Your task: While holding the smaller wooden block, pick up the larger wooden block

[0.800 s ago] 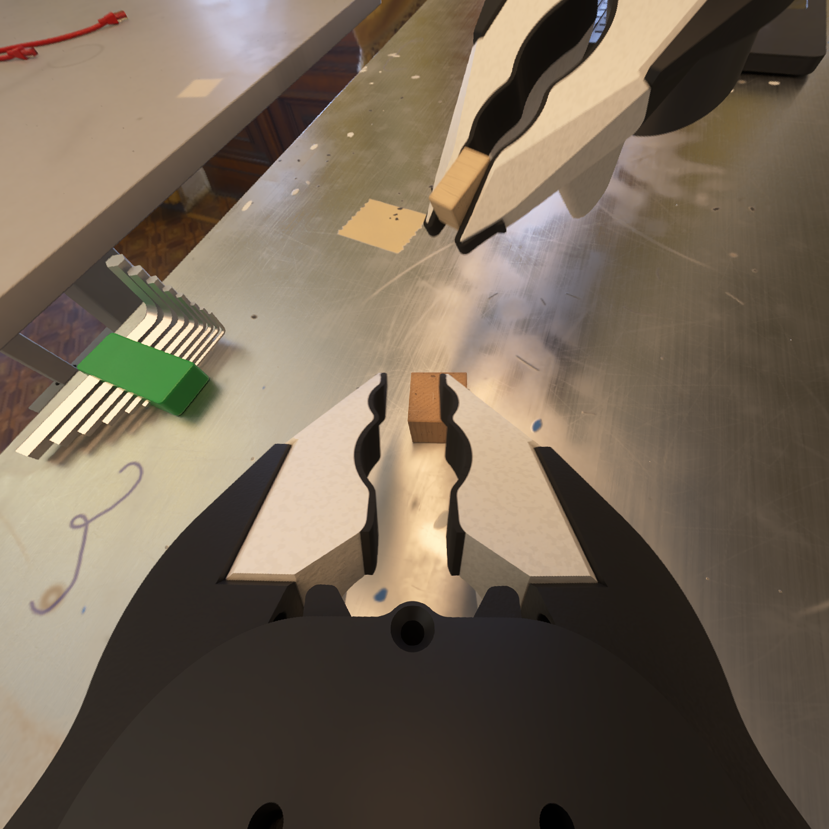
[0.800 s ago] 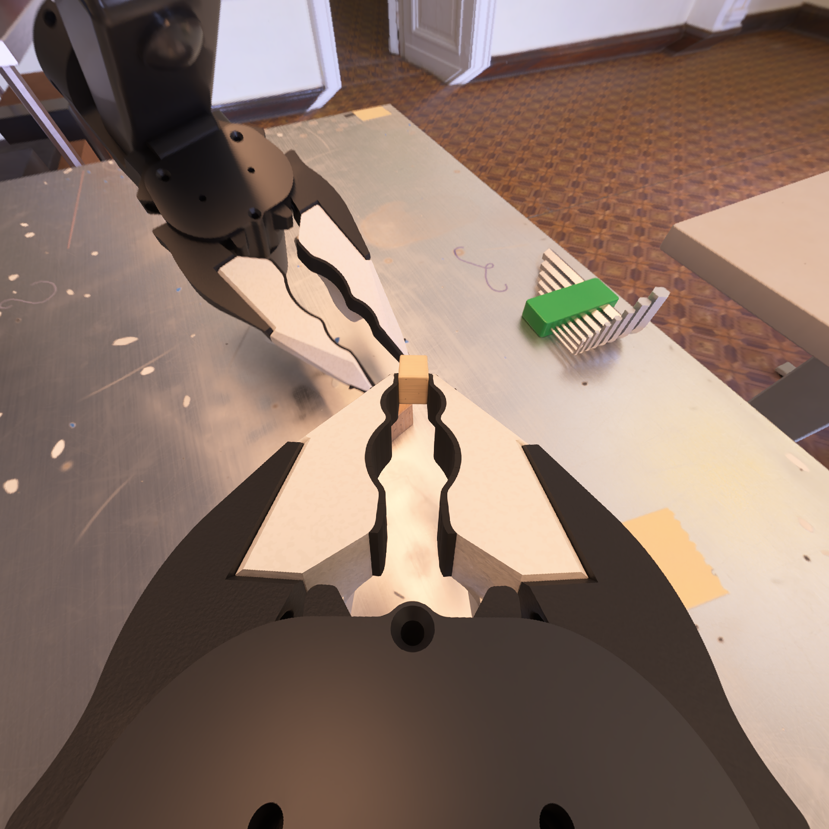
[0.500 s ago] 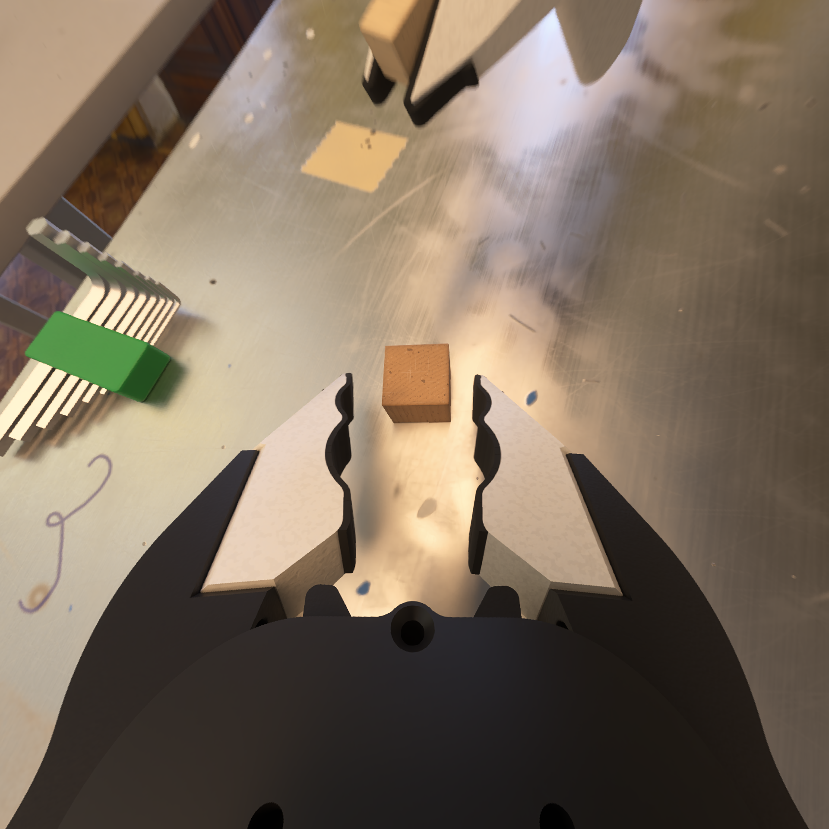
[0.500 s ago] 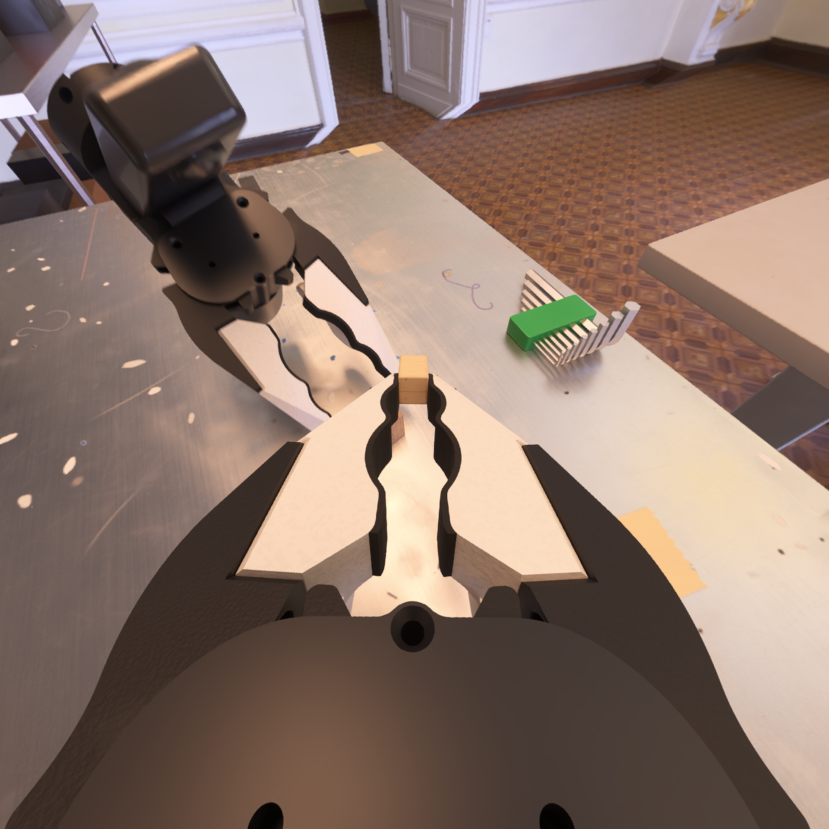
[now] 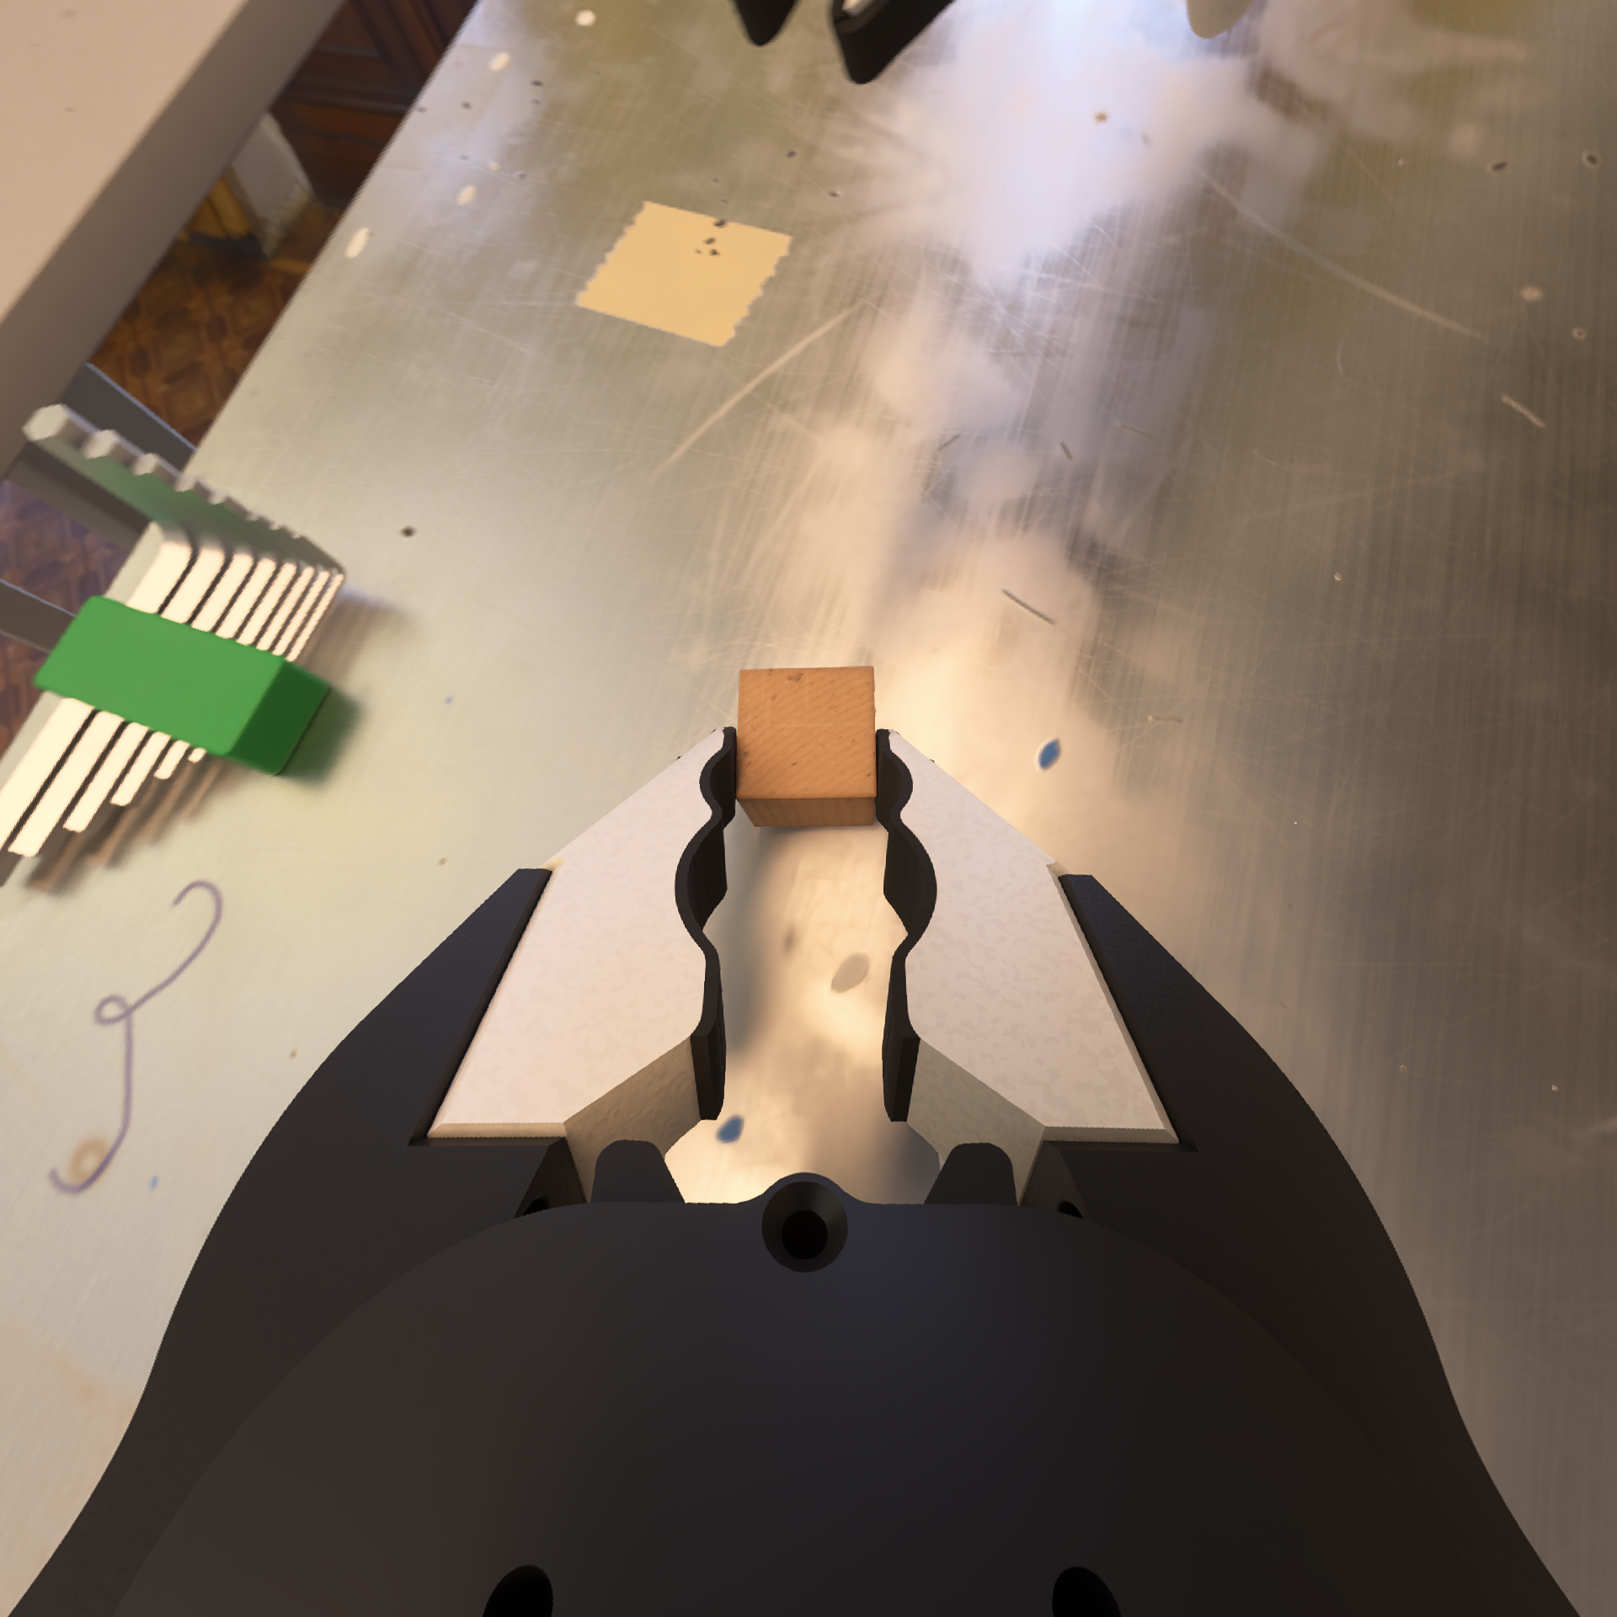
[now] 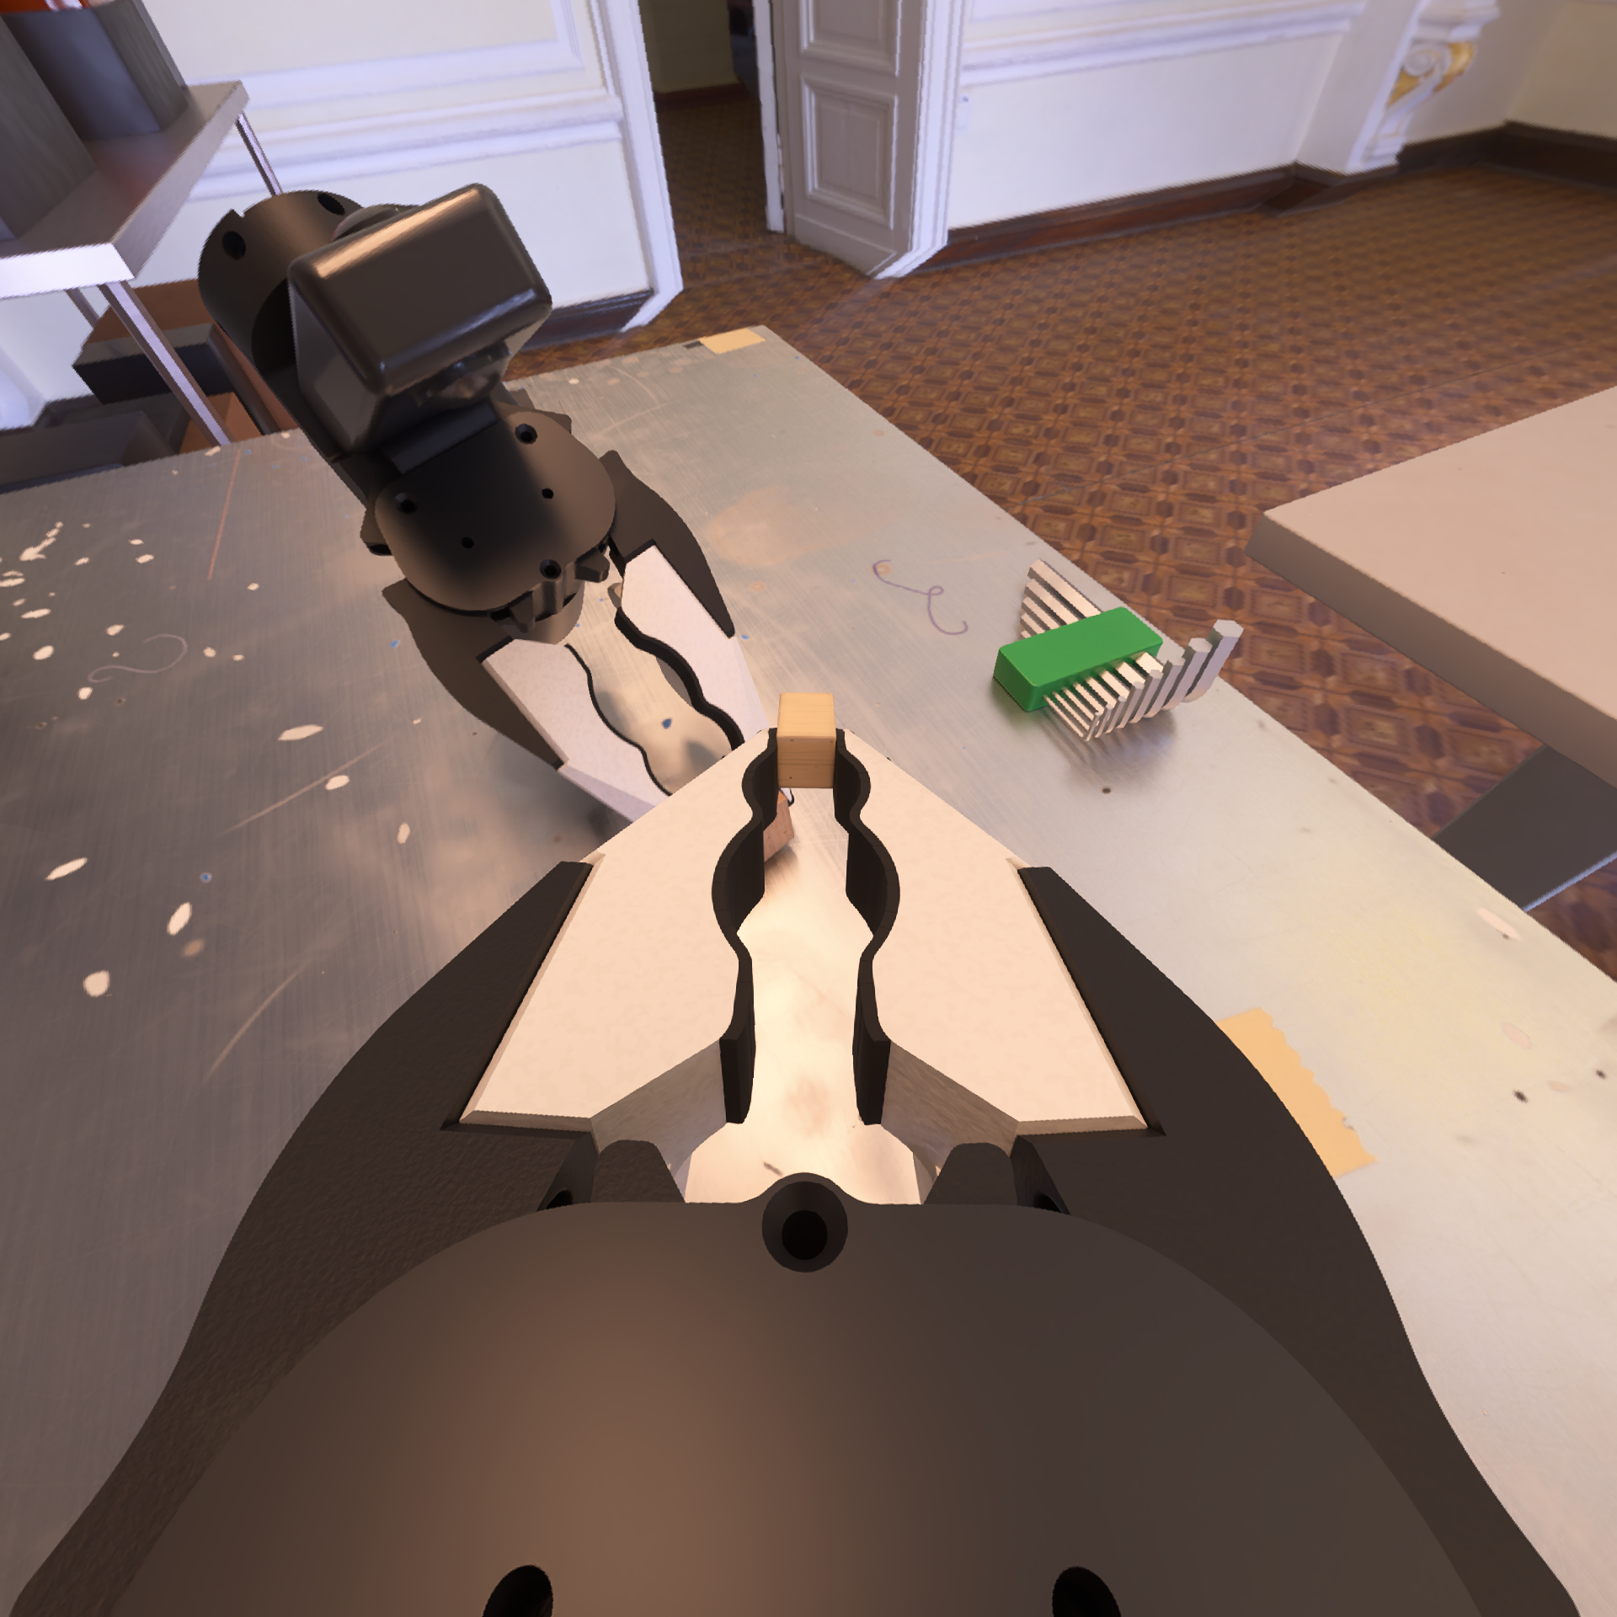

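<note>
The larger wooden block (image 5: 805, 744), a tan-brown cube, sits between my left gripper's (image 5: 805, 770) fingertips just over the metal table (image 5: 1137, 525). Both fingers press its sides, so the left gripper is shut on it. In the right wrist view my right gripper (image 6: 805, 761) is shut on the smaller, paler wooden block (image 6: 805, 744) and holds it above the table. There the left gripper (image 6: 665, 752) shows just beyond, tilted down, with a corner of the larger block (image 6: 779, 831) visible below. Only the right gripper's dark fingertips (image 5: 866, 52) show at the top of the left wrist view.
A green block on a white comb-like rack (image 5: 175, 682) lies near the table's edge, also in the right wrist view (image 6: 1076, 656). A tan tape patch (image 5: 687, 271) is stuck to the table. A second table (image 6: 1487, 569) stands across a gap, and a shelf (image 6: 114, 236) behind.
My left gripper opened wide around the larger block, moved forward and shut on its sides. My right gripper, still holding the smaller block, rose and drew back, almost out of the left wrist view.
</note>
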